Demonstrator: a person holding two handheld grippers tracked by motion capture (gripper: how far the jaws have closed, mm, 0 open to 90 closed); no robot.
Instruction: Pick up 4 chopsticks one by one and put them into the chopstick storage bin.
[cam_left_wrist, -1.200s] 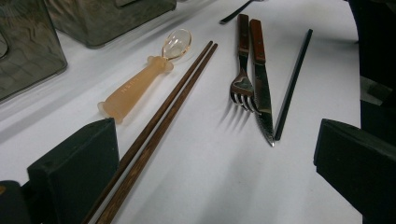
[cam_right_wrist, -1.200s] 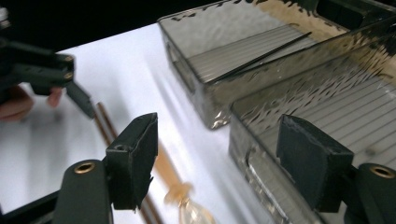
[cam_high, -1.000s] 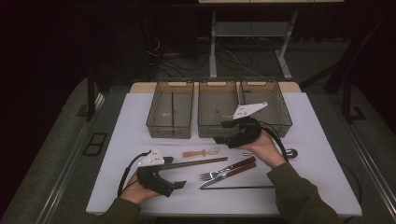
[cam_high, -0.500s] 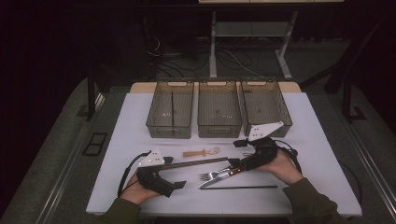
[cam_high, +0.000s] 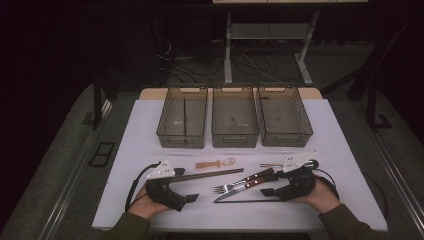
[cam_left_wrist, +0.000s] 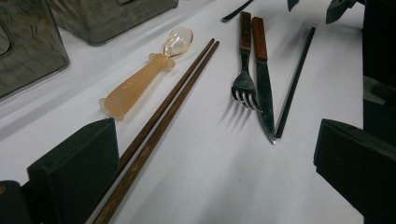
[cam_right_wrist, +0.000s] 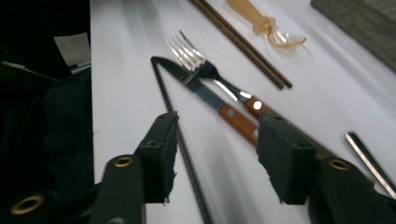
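- Right gripper (cam_right_wrist: 218, 125), nearest: about half open after just closing in, low over the tabletop (cam_right_wrist: 116, 56), gripping nothing as yet.
- Between its jaws: wooden handle of the knife (cam_right_wrist: 210, 100), lying close to the right-hand jaw, pads not yet pressing on it.
- Just beside the left-hand jaw: thin black rod (cam_right_wrist: 170, 112), parallel to the knife; best kept outside the grip by shifting slightly toward the handle before closing.
- Touching the knife along its far side: fork (cam_right_wrist: 205, 70), handle against handle; advisable to centre on the knife handle alone and close squarely, so as not to pinch both.
- Left gripper (cam_left_wrist: 217, 135): wide open, empty, resting beside the wooden chopsticks (cam_left_wrist: 173, 102).
- Farther off: amber spoon (cam_left_wrist: 140, 79), clear of the work.
- Farthest: three mesh bins (cam_high: 235, 137) in a row at the back, probable destination; lift level to avoid dragging the fork.
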